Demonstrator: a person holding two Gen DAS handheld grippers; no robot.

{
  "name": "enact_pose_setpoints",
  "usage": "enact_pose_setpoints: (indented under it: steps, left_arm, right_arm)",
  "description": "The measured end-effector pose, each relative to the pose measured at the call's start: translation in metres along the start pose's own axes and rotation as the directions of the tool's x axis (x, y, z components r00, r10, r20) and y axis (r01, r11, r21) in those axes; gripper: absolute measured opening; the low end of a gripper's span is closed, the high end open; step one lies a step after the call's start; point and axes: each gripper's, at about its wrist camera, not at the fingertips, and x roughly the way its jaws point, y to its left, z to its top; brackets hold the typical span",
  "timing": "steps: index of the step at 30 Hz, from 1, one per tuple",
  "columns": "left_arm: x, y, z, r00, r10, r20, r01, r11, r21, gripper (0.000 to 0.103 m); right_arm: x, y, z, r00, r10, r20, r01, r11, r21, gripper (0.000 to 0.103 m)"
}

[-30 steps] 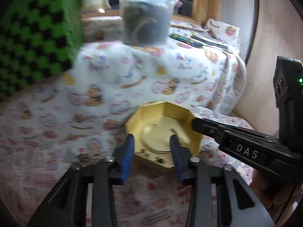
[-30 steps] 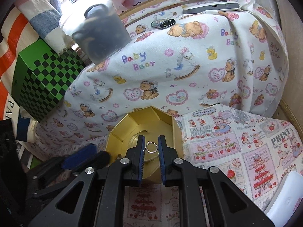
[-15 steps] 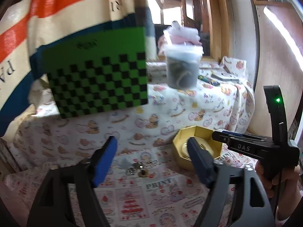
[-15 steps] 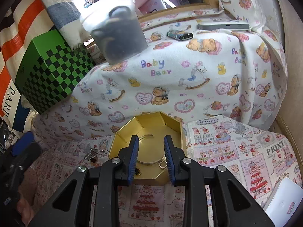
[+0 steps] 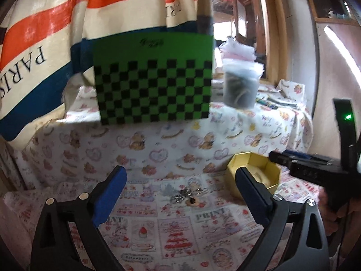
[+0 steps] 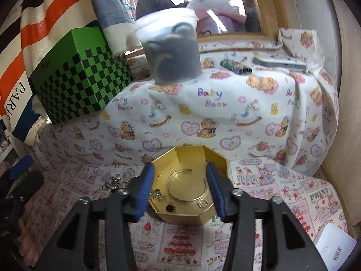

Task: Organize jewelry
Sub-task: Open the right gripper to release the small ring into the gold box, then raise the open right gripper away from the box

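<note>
Over the gold octagonal box (image 6: 191, 180), where a bangle (image 6: 187, 186) and small ring (image 6: 202, 203) lie, the right gripper (image 6: 180, 188) is opening empty, while the left gripper (image 5: 180, 194), also opening, faces the loose jewelry pile (image 5: 187, 194) awaiting sorting.

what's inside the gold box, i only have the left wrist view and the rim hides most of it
Observer: The right wrist view looks down into the gold octagonal cardboard box: a thin silver open bangle lies flat on its floor.
Operator: anything else in there
Observer: A small silver ring lies by the near wall, beside the bangle.
Operator: are the right tongs holding anything
Observer: No. The right tongs are opening, with nothing gripped, poised over the box.
Operator: anything on the raised ledge behind
Observer: A colourful lighter lies to the right of the translucent plastic tub.
</note>
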Motion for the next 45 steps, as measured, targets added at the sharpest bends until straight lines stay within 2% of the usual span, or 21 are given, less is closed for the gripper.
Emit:
enact_pose_setpoints:
  steps: [5,7,14,19,21,30,33,39,41,45]
  left_arm:
    - [0.004,0.006,-0.010,0.999,0.033,-0.013,-0.033,0.999,0.002,0.096]
    - [0.004,0.006,-0.010,0.999,0.040,-0.012,-0.040,0.999,0.008,0.096]
    - [0.002,0.015,-0.009,0.998,0.055,0.002,-0.055,0.998,-0.028,0.102]
    - [0.007,0.026,-0.009,0.998,0.066,-0.017,-0.067,0.995,-0.070,0.102]
    - [0.011,0.030,-0.010,0.997,0.067,-0.030,-0.069,0.994,-0.085,0.102]
    - [0.031,0.026,-0.019,0.990,0.095,-0.105,-0.099,0.994,-0.040,0.102]
    - [0.040,0.022,-0.024,0.980,0.137,-0.144,-0.139,0.990,-0.003,0.102]
    - [0.050,0.019,-0.030,0.976,0.079,-0.203,-0.083,0.996,-0.012,0.102]
    - [0.052,0.017,-0.033,0.975,0.060,-0.215,-0.064,0.998,-0.010,0.100]
    - [0.060,0.016,-0.037,0.966,-0.002,-0.257,-0.006,0.999,-0.033,0.076]
  right_arm:
    - [0.001,0.003,-0.002,1.000,-0.010,0.008,0.010,1.000,-0.011,0.052]
    - [0.000,0.004,-0.003,1.000,-0.018,0.017,0.018,1.000,-0.016,0.059]
    - [-0.002,0.007,-0.005,0.999,-0.023,0.041,0.024,0.999,-0.029,0.070]
    - [-0.002,0.010,-0.006,0.998,-0.034,0.056,0.037,0.999,-0.037,0.082]
    - [-0.002,0.010,-0.006,0.998,-0.035,0.058,0.037,0.999,-0.035,0.084]
    - [0.002,0.003,-0.006,0.998,-0.048,0.044,0.049,0.999,-0.012,0.084]
    - [0.002,0.002,-0.006,0.998,-0.055,0.043,0.055,0.998,-0.010,0.084]
    - [0.007,0.003,-0.009,0.998,-0.062,0.030,0.063,0.998,-0.019,0.084]
    - [0.007,0.002,-0.009,0.997,-0.065,0.030,0.065,0.998,-0.014,0.084]
    - [0.007,0.000,-0.009,0.998,-0.059,0.029,0.059,0.998,-0.002,0.084]
